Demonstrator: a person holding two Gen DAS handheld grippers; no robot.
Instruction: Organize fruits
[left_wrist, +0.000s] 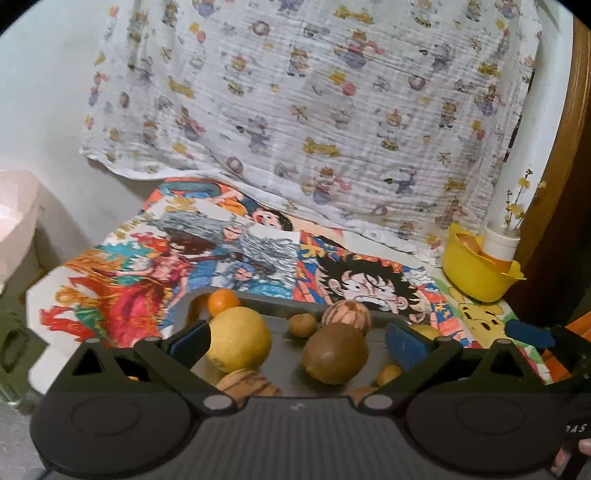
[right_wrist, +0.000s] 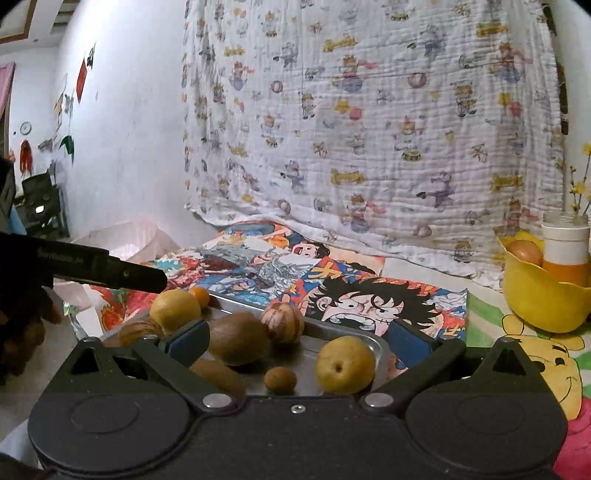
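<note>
A: Both your claws stand wide apart and grip nothing. The left gripper (left_wrist: 295, 341) hangs over the metal tray (left_wrist: 273, 308) with the big yellow fruit (left_wrist: 238, 339) just beside its left pad and the kiwi (left_wrist: 334, 352) between the pads. The right gripper (right_wrist: 299, 341) hangs over the same tray, and a yellow pear-like fruit (right_wrist: 345, 363) lies between its pads.

B: What can go wrong?

A: The fruits are round and lie close together. If you push down on one, a neighbour can roll, maybe over the low rim. Your two grippers are also near each other, so they can collide.

B: Do the views differ?

A: Yes. The right view looks into the yellow bowl (right_wrist: 535, 295) and shows a reddish fruit, I think an apple; the left view shows only its outside. The left view shows the small orange (left_wrist: 222, 301) at the far corner more clearly.
</note>
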